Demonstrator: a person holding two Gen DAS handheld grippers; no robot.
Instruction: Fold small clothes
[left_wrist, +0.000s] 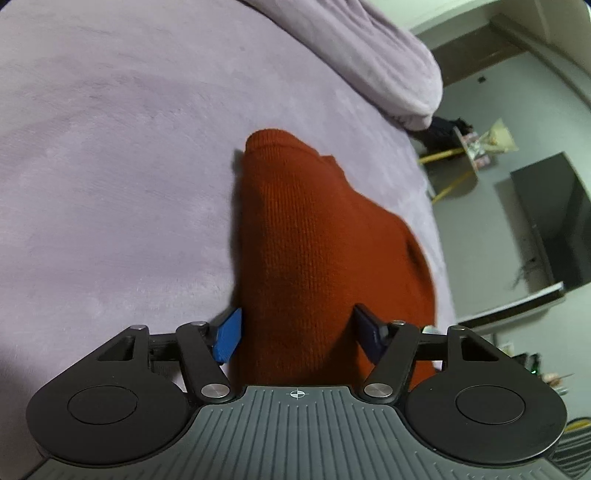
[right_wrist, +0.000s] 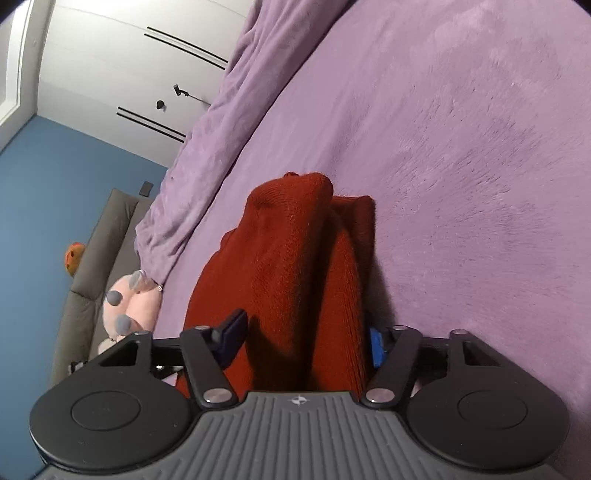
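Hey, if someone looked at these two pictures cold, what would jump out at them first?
The rust-red knit garment grabs the eye, bunched between the fingers of both the left tool and the right tool, against the purple bedspread. Next, a pink plush toy sits beside the bed at the right view's left edge.
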